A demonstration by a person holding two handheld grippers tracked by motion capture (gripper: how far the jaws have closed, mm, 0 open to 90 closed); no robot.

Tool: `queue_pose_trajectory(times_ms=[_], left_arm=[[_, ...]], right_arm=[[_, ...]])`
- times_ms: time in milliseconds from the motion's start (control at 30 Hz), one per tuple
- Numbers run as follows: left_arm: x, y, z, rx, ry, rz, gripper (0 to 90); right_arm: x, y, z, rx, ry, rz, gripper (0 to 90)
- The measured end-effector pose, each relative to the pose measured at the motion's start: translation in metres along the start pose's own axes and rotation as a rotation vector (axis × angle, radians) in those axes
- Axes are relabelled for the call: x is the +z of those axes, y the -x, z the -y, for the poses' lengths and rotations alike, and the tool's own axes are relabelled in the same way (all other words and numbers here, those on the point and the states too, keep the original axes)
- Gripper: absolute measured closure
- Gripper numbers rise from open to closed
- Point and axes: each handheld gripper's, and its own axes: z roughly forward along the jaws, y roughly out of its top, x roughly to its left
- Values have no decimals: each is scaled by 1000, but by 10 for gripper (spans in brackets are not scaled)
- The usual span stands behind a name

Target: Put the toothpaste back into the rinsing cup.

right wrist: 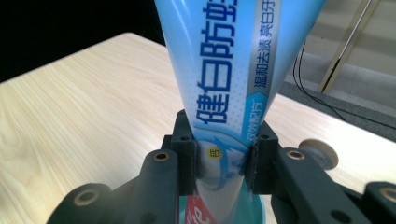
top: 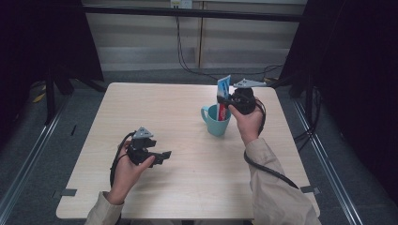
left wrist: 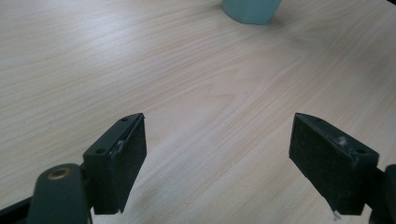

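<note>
A blue and white toothpaste tube (top: 223, 91) stands upright with its red lower end inside a teal mug (top: 217, 121) right of the table's middle. My right gripper (top: 229, 101) is shut on the tube just above the mug's rim. In the right gripper view the two black pads squeeze the tube (right wrist: 229, 79) at its narrow lower part, and the mug's rim (right wrist: 259, 215) shows below. My left gripper (top: 165, 154) rests low over the table near the front left, open, with nothing between its fingers (left wrist: 119, 161). The mug's base (left wrist: 251, 10) shows far ahead of it.
The light wooden table (top: 155, 112) has bare room to the left and front of the mug. Black cables (top: 270, 169) trail from both grippers toward the person. Dark frame posts (top: 49, 89) stand beyond the table's sides.
</note>
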Motion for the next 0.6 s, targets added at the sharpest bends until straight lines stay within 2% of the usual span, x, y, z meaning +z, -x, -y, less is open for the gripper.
queue_pose_trajectory(times_ms=[100,233,300,400,600], left_arm=[[2,0,1,-12,3,-1,192],[2,1,1,-1,-5,3,192],[3,1,2,-8,-4,1,192],[5,0,3,-17,-7,-1,192],[6,1,4,-9,-14,5,192]], right_arm=[[4,2,9,6,-15,1,698],[7,3,16,14,-36,-1,697],[8,3,19,22,-28,-5,695],[9,3,19,21,-27,-7,693],[12,2,17,9,-38,-1,683]])
